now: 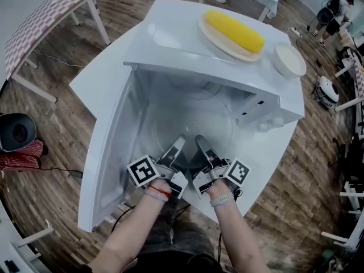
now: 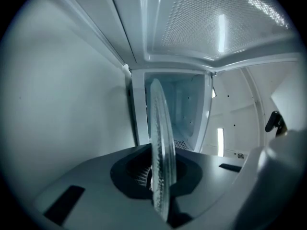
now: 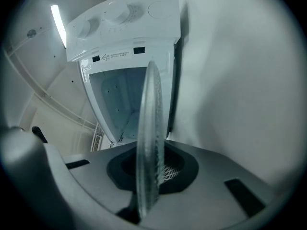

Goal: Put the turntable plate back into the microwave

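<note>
A view from above of a white microwave (image 1: 187, 50) on a white surface (image 1: 91, 87). Its door (image 1: 111, 158) is swung wide open to the left.

Two forearms reach in from the bottom edge, wrists side by side, each hand holding a gripper. The left gripper (image 1: 177, 147) and right gripper (image 1: 203, 145) point forward into the opening, close together and angled slightly toward each other.

Between them they hold the clear glass plate (image 1: 190, 127) by its near rim, one on each side of centre. Each gripper's own view shows the plate (image 2: 160, 143) edge-on, running straight up between the jaws, which pinch its rim. The right gripper view shows the same grip on the plate (image 3: 147, 138). Most of the plate appears to lie inside the cavity. Whether it already rests on the cavity floor cannot be told.

The step in hand looks like the final placing. The next move probably calls for keeping the plate level, lowering it until it seats on the hub at the centre of the floor, then spreading both grippers and drawing them out without dragging the glass.

On top of the microwave sit a dish (image 1: 219, 41) with a yellow corn cob (image 1: 234, 31) and a white bowl (image 1: 288, 59), clear of the work.
</note>
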`<state>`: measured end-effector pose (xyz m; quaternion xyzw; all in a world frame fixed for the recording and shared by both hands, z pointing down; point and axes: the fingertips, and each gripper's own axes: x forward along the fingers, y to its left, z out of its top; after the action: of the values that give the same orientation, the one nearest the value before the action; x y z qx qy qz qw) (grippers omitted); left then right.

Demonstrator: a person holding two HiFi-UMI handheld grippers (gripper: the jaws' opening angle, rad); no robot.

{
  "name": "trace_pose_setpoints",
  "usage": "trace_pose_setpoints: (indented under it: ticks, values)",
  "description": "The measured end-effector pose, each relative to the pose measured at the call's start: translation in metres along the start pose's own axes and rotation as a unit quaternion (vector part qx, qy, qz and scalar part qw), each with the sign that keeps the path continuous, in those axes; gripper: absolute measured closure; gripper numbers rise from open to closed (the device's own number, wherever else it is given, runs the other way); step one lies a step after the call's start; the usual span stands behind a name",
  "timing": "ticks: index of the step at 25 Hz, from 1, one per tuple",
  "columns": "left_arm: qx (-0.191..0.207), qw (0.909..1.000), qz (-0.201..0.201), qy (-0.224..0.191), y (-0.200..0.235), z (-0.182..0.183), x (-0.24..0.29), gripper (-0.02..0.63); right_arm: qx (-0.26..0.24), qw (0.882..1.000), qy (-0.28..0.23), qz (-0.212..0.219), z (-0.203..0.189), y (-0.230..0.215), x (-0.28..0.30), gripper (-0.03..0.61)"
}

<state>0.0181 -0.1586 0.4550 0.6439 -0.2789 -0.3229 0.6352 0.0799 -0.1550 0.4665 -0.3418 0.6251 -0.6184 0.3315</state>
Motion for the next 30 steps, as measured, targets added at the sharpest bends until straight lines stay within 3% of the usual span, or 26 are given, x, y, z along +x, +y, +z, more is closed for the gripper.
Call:
trace_pose_setpoints:
  ticks: [30]
  values:
    - [0.011, 0.9999, 0.011, -0.003, 0.013, 0.032, 0.035, 0.583, -0.01, 1.0, -0.011, 0.002, 0.029, -0.004, 0.037, 0.538]
